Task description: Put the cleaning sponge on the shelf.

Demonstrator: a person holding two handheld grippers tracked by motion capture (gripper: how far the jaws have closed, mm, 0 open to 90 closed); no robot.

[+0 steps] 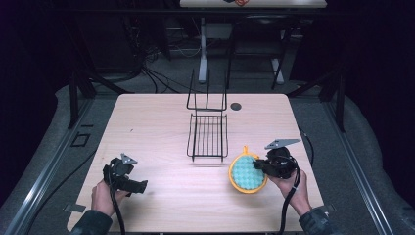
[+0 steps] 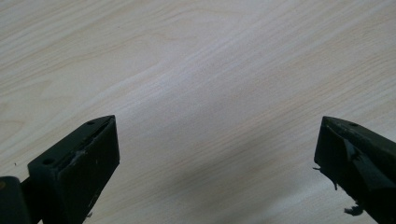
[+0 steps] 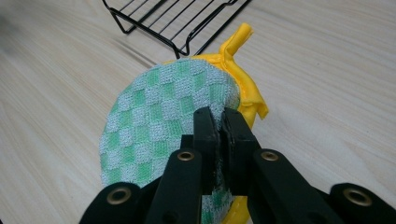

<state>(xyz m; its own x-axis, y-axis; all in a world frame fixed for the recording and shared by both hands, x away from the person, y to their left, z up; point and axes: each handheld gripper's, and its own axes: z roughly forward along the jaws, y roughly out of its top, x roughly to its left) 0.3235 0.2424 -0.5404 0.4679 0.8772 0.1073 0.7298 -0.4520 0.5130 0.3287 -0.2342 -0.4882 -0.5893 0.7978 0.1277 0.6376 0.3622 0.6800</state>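
A round pot holder [image 1: 247, 173] with a green-and-white checked face and a yellow rim and loop sits at the table's front right. My right gripper [image 1: 260, 166] is shut on its near edge; in the right gripper view the two jaws pinch the pot holder [image 3: 159, 121] and tilt it up off the wood, right gripper [image 3: 219, 119] closed tight. A black wire rack [image 1: 207, 128] stands in the middle of the table, just behind the pot holder. My left gripper [image 1: 139, 186] rests at the front left, jaws wide apart over bare wood, left gripper [image 2: 217, 149] holding nothing.
The light wooden table [image 1: 147, 127] has a small dark round hole [image 1: 236, 106] near its far edge. The rack's corner [image 3: 177, 28] lies close beyond the pot holder's loop [image 3: 236, 39]. Cables and desk legs stand on the dark floor past the table.
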